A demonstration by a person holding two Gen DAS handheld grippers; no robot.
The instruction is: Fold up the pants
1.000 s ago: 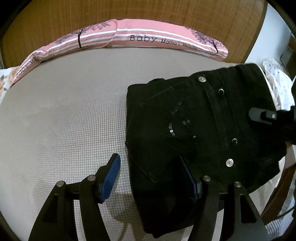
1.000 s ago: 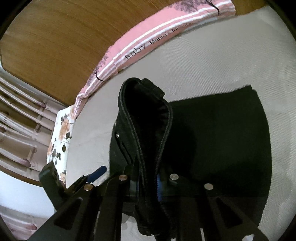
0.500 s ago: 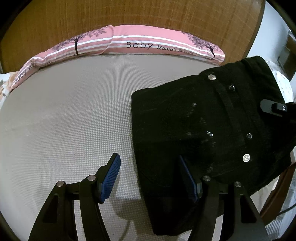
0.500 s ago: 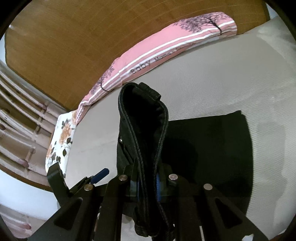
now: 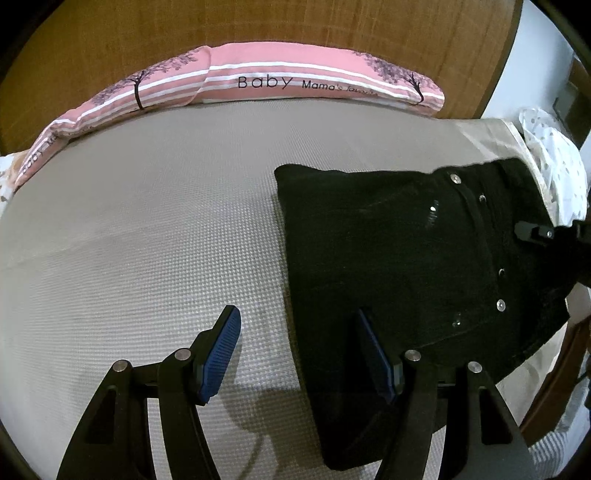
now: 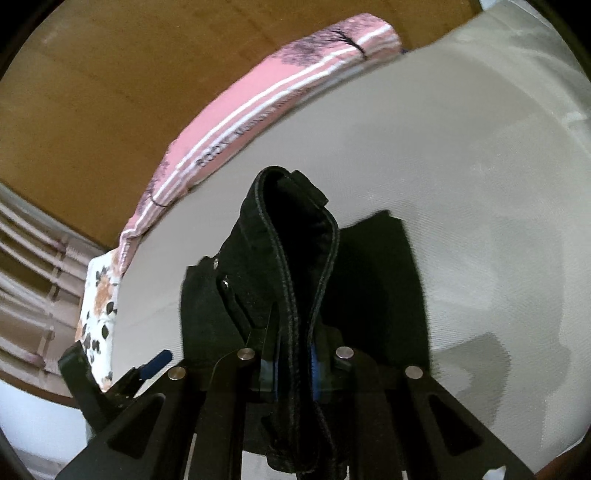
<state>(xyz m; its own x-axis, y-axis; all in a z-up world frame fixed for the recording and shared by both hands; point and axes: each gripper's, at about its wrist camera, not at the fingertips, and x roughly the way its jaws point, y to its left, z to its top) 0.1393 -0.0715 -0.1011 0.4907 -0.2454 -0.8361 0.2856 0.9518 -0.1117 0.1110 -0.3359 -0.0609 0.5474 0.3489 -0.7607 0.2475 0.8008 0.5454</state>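
Observation:
The black pants [image 5: 406, 266] lie folded on the beige mattress [image 5: 147, 229], with metal rivets showing near the waistband on the right. My left gripper [image 5: 299, 350] is open; its left pad [image 5: 221, 350] hovers over bare mattress and its right pad [image 5: 373, 354] over the pants' left part. My right gripper [image 6: 291, 365] is shut on the pants' waistband [image 6: 295, 236], which stands up in a loop between the fingers. The right gripper also shows at the right edge of the left wrist view [image 5: 543, 234].
A pink striped "Baby" pillow [image 5: 258, 81] lies along the wooden headboard [image 5: 258, 26]. A white dotted cloth [image 5: 554, 162] lies at the far right. A floral pillow [image 6: 98, 295] sits at the mattress's left end. The bed's edge is near the pants' right side.
The pants have been dragged right and pulled flatter. The right gripper, still clamped on the waistband, has swung its view. The left gripper stays open in the same spot.

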